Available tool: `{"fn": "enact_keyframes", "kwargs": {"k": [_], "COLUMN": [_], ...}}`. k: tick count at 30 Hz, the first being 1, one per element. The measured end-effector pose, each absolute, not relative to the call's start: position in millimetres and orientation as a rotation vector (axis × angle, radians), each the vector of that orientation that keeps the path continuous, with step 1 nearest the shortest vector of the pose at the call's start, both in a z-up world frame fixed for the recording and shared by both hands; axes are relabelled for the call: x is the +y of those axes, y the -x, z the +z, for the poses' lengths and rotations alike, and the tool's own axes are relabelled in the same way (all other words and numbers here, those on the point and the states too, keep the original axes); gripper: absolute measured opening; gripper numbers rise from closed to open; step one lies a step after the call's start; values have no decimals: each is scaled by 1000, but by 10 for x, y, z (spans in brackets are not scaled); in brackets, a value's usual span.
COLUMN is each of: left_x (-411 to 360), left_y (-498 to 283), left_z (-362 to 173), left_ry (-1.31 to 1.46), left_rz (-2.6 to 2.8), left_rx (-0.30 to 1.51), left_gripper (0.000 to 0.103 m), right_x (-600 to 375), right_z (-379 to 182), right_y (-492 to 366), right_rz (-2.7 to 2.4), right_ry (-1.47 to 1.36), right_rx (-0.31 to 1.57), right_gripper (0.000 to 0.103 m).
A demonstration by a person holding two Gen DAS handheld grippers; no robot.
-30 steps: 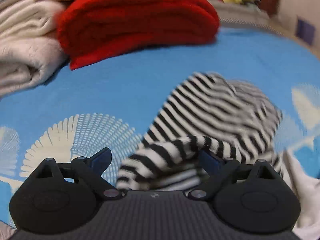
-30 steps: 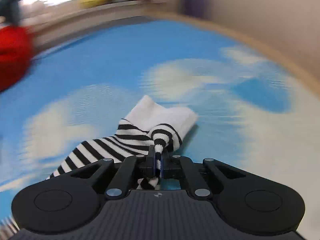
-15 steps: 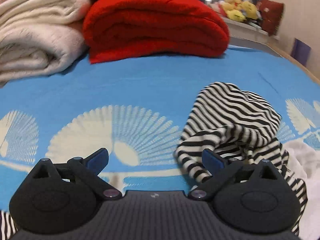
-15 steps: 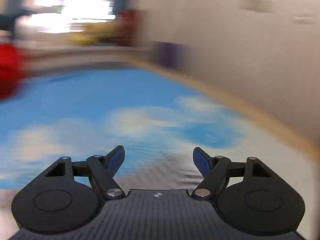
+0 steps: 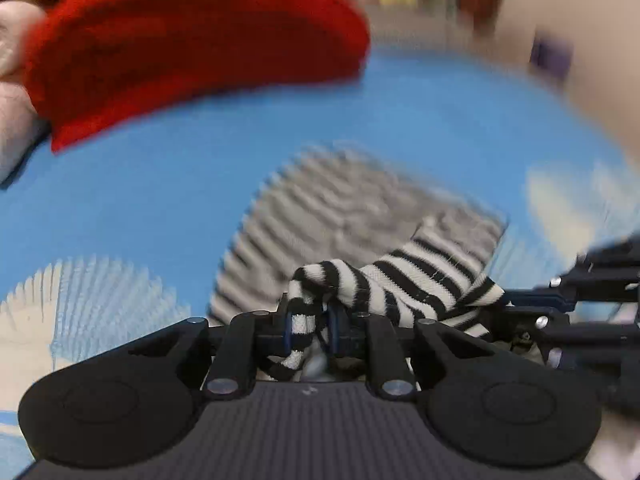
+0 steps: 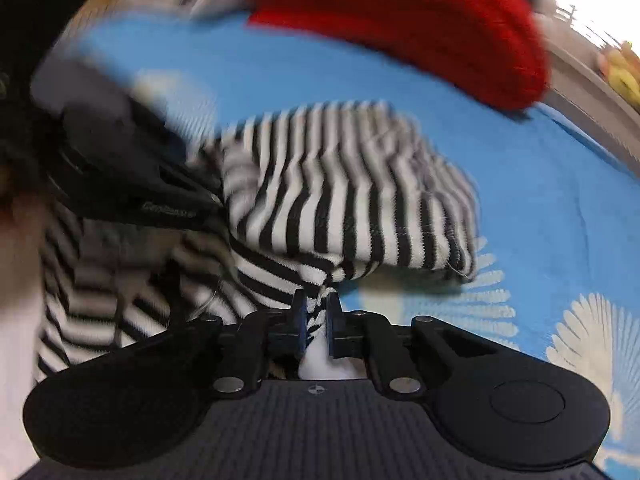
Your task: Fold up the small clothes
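Note:
A black-and-white striped garment lies bunched on the blue bed sheet. My left gripper is closing, and its pads pinch a striped fold that lifts off the heap. From the right, my right gripper grips the same fabric a short way along. In the right wrist view the striped garment spreads ahead. There my right gripper is closing with a striped edge squeezed between its pads. My left gripper reaches in from the left, blurred.
A folded red blanket lies at the back of the sheet, with cream blankets to its left. White cloth lies under the striped piece. A beige wall stands at the right. The sheet bears white fan prints.
Both grippers stood open half a second ago, the right one facing bare sheet and wall. Now both are clamped on striped fabric, and the right view has swung toward the red blanket.

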State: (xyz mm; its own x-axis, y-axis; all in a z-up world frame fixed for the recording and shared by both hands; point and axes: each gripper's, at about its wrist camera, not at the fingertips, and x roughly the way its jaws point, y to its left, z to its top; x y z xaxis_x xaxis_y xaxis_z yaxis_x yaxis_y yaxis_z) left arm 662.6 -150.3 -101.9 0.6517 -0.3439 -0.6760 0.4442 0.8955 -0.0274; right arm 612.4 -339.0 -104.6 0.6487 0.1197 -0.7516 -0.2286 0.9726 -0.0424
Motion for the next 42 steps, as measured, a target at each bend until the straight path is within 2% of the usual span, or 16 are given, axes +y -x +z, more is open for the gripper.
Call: {"fn": "enact_keyframes", "kwargs": {"k": [3,6,8,11,12,19,24,25,26,27,28,35,37,38,40,42], "left_x": [-1238,-1015,-895,-543,-320,1224,1449,1431,1360,1300,1241,1544,1700,1727,1755,1735], "left_y": [-6617,-6783,-6776,-6597,-6505,-5655,-5395,-5326,-5307,-5300,-5318,-5207,-5160,-5136,-5071,-4899], "left_z": [-885,-925,-954,-903,-888,-977,-1378,-1415,-1422,-1390,-1373,-1496,-1443,-1394,-1261,-1134], "left_ry": [-13,74,38,-50,-63,-173,-335,-340,-348,-332,-333,-488,-416,-389,-318,-234], "left_rz": [-349,-241,-205,-182,-193,-107,-124,-103,-87,-116,-127,167,188,205,235,243], "left_rx": [536,611,637,609,616,722,816,767,750,741,754,728,730,724,716,685], "left_gripper": [16,53,92,100,102,102,103,101,82,57,8,4,22,52,91,96], "right_x": [-3926,-4063,-4033,-3981,-4019,-4746,-5296,-5382,-5473,-5510,-5589,-6111,-6319,-6412,-6530,-6730], "right_z": [-1022,-1271,-1415,-1371,-1301,-883,-1062,-1145,-1211,-1308,-1412,-1760,-1721,-1695,-1634,-1604], "right_y": [-6178,-6257,-6278,-6237,-6155,-4926,-4262,-4168,-4077,-4002,-3993,-3865,-3716,-3600,-3342,-3092], "right_rz": [76,-25,-60,-128,-138,-199,-430,-481,-539,-573,-604,-995,-1036,-1008,-1006,-1044], "right_ry": [-93,-110,-89,-14,-21,-112,-182,-197,-211,-227,-236,-117,-230,-311,-448,-589], "right_rx": [841,863,824,790,765,646,704,715,713,701,695,699,680,648,529,447], "right_gripper": [8,10,21,65,70,77,77,77,77,76,76,78,75,74,72,75]}}
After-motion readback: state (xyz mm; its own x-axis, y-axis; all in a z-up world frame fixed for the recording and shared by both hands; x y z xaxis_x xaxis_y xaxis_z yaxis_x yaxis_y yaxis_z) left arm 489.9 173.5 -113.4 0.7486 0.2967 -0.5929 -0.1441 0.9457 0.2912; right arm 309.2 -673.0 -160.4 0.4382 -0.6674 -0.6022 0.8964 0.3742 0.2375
